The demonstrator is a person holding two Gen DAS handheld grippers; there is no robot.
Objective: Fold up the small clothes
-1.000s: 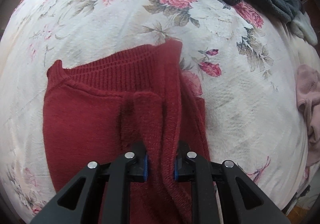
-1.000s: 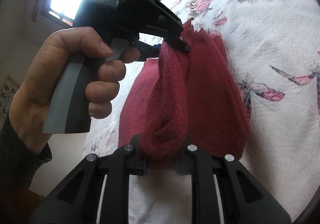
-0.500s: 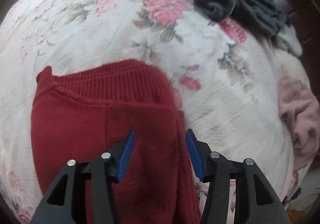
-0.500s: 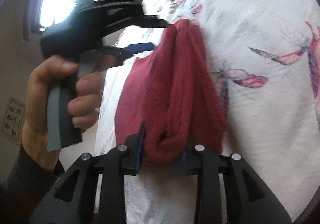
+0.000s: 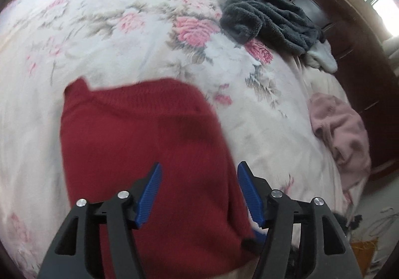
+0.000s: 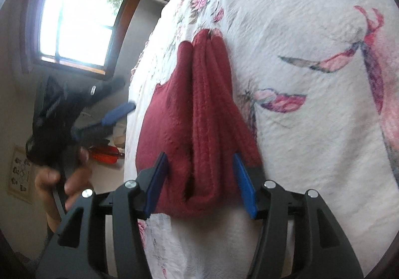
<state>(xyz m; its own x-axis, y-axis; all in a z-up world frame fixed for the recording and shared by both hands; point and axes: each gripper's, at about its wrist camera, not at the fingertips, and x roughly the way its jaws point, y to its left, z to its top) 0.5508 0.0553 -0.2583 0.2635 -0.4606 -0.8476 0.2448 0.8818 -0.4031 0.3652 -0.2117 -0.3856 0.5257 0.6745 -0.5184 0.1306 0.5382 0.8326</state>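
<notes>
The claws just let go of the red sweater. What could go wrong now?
1. The red knitted sweater lies folded near the edge of the white floral bedspread, so a nudge might slide it off.
2. The right claw, open, has its blue pads on either side of the folded layers; pulling back carelessly could snag them and undo the fold.
3. The open left claw hovers close above and could drag the top layer.

Dark red knit sweater (image 5: pixel 139 144) on a white bedspread (image 5: pixel 124 37) with pink roses and grey-green leaves (butterflies in the right wrist view), charcoal fleece garment (image 5: pixel 269 19), dusty-pink garment (image 5: pixel 341 134), dark brown headboard (image 5: pixel 349 37), blue-padded black left gripper (image 5: pixel 198 194).
</notes>
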